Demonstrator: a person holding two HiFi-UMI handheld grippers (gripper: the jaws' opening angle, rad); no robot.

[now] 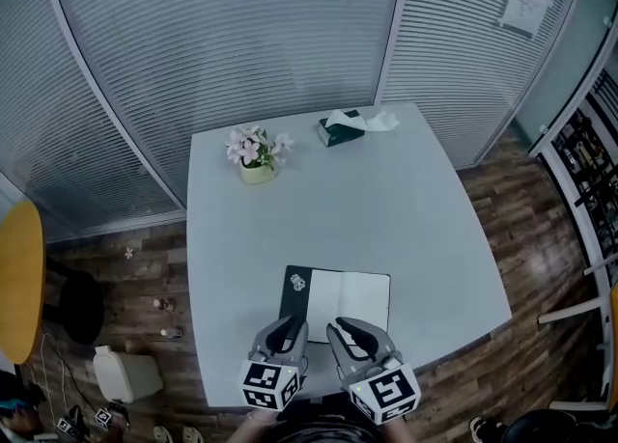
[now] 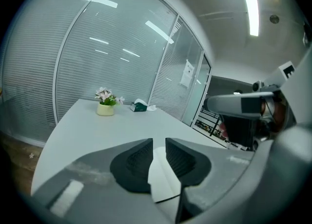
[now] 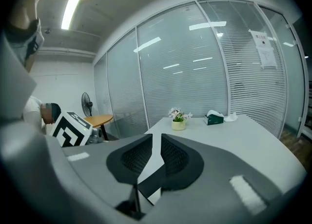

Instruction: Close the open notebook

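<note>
An open notebook (image 1: 346,300) lies flat near the front edge of the light grey table (image 1: 386,209), its dark cover (image 1: 295,290) showing at the left and white pages to the right. My left gripper (image 1: 288,328) hovers over the notebook's near left part, and my right gripper (image 1: 346,330) over its near middle. In the left gripper view the jaws of the left gripper (image 2: 159,145) stand a narrow gap apart, and only the white page (image 2: 159,178) shows beyond them. The right gripper (image 3: 156,142) looks the same, with the notebook's edge (image 3: 152,186) below. Neither holds anything.
A small pot of pink flowers (image 1: 256,154) and a green tissue box (image 1: 342,127) stand at the table's far side. Glass walls with blinds close off the back. A yellow round table (image 1: 17,277) and a white bin (image 1: 126,373) are at the left on the wooden floor.
</note>
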